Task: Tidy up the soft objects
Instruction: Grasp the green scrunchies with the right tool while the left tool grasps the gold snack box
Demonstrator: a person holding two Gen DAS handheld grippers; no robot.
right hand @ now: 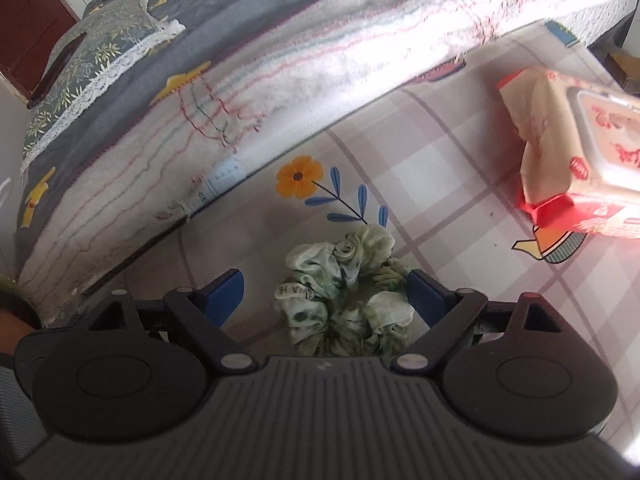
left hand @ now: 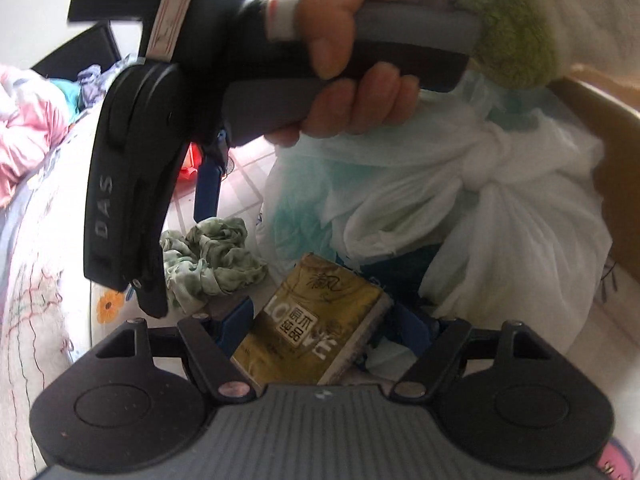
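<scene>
Two grippers work over a checked, flower-printed surface (right hand: 460, 184) beside a bed (right hand: 200, 80). The right gripper (right hand: 324, 296) points down over a green scrunchie (right hand: 348, 300), which lies on the surface between its blue fingers (right hand: 224, 292); the fingers stand wide apart, the right one just beside the fabric, with no squeeze visible. The left gripper (left hand: 320, 332) holds a gold tissue pack (left hand: 312, 328) between its fingers, which are closed against the pack's sides, above a knotted white plastic bag (left hand: 500, 200) in a cardboard box (left hand: 612, 152). In the left wrist view a hand (left hand: 352, 64) grips the right gripper's handle. A red-and-cream wipes pack (right hand: 572, 152) lies well apart, to the right.
</scene>
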